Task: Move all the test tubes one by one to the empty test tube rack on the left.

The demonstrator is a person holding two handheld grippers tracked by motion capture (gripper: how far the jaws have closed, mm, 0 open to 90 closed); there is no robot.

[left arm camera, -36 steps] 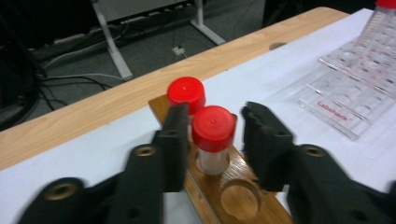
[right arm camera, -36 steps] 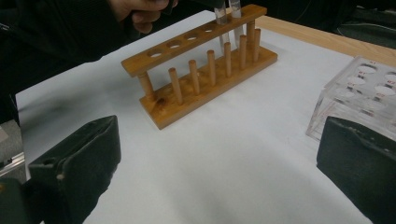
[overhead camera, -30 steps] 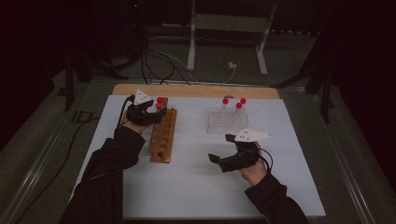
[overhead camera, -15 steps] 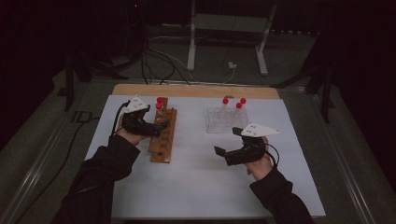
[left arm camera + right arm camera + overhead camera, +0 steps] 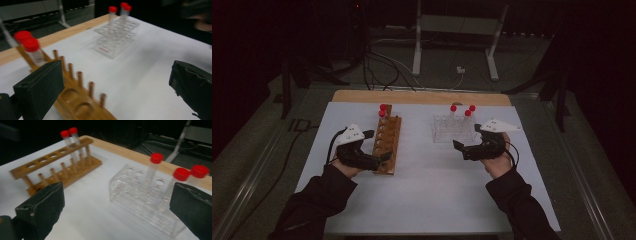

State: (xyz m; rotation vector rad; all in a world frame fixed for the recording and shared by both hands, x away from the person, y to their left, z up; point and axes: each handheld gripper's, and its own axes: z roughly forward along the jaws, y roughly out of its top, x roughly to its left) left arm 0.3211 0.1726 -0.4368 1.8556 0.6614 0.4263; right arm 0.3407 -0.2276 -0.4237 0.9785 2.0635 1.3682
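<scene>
Two clear tubes with red caps stand at the far end of a long wooden rack with round holes and pegs, left of centre in the high view. In the left gripper view the same two tubes sit at the left edge, upright in the wooden rack, which runs down toward the bottom of the frame.

The left gripper lies just beside the near end of that rack, at centre-left of the high view. Its black jaws have just been opening and now stand wide apart with nothing between them; in its own view they frame bare white table.

Right of centre in the high view stands a clear plastic rack holding three more red-capped tubes. The right gripper hovers just in front of it, jaws spread and empty. In the right gripper view the clear rack fills the lower right, with its three capped tubes upright, and the wooden rack lies at upper left.

Both racks rest on a white sheet over the table, whose wooden edge shows along the top of the sheet. Dark sleeves enter from the bottom corners of the high view.
</scene>
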